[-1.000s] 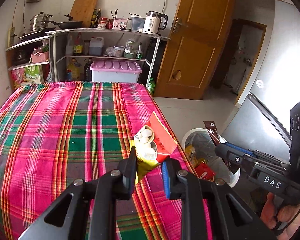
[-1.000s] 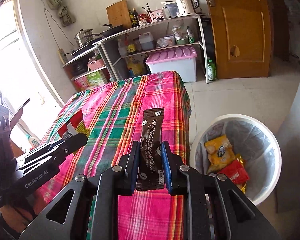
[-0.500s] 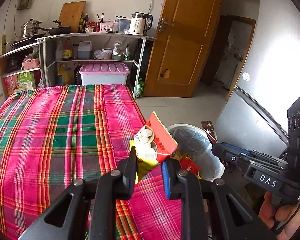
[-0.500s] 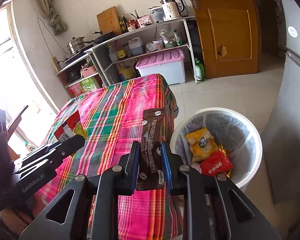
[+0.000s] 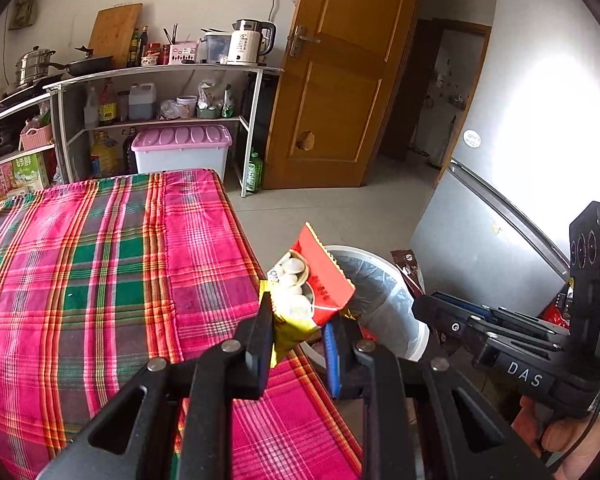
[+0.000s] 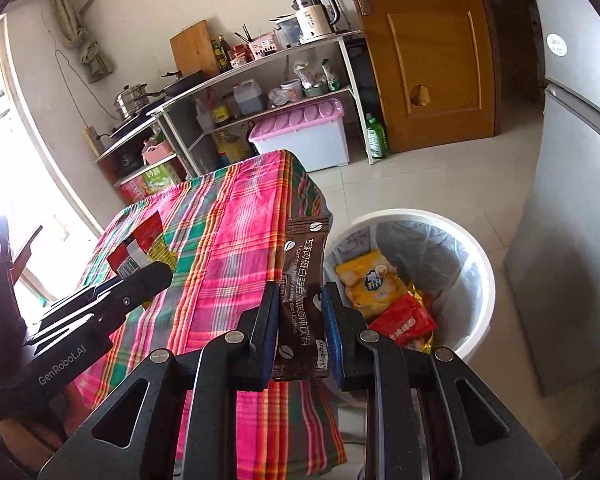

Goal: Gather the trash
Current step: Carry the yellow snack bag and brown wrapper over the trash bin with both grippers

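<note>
Change since earlier frames: both grippers have shifted off the table toward the bin; in the left wrist view the plaid tablecloth now fills less of the frame and the white trash bin sits right behind the held packet; in the right wrist view the bin has come nearer the fingers.
Left gripper: jaws narrow, pinched on the red-and-yellow snack packet by its yellow lower end; packet stands tilted up over the table's edge.
Right gripper: jaws close-set, clamped on the brown coffee sachet, which stands upright between the pads, beside the table corner and the bin rim.
Right view only: bin interior, with grey liner, a yellow packet and a red packet lying inside.
Left view only: a hand under the right gripper's handle; the sachet's top edge past the bin; fridge front.
Snack packet look: red upper part with serrated edge, picture of white round pieces; its back shows a barcode in the right view.
Sachet look: long, dark brown, white print, coffee-bean marks.
</note>
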A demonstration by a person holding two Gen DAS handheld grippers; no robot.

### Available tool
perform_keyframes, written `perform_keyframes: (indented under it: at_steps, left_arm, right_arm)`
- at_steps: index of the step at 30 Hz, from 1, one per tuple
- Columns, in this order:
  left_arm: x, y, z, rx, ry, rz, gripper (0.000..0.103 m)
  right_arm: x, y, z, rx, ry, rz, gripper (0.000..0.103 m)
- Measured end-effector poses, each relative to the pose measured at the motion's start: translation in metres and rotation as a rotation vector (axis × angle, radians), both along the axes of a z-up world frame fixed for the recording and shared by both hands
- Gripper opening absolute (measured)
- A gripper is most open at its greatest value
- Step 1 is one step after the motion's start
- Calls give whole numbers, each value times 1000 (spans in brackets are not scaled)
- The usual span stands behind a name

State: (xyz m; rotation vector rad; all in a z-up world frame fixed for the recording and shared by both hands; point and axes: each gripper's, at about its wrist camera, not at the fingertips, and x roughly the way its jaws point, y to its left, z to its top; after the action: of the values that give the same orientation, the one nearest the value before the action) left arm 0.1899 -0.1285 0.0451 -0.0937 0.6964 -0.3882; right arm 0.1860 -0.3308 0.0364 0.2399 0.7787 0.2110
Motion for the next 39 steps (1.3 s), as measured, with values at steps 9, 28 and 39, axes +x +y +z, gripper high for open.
perform_keyframes:
  at_steps: [9, 28, 39]
  left_arm:
    - [26, -32, -13, 12, 32, -54, 23]
    - [78, -92, -69, 37, 132, -136, 23]
    - [104, -103, -98, 30, 199, -126, 23]
  right_arm:
    - [8, -30, -14, 4, 32, -55, 22]
    - [49, -74, -68, 7, 138, -146, 22]
    - [79, -82, -103, 31, 212, -162, 23]
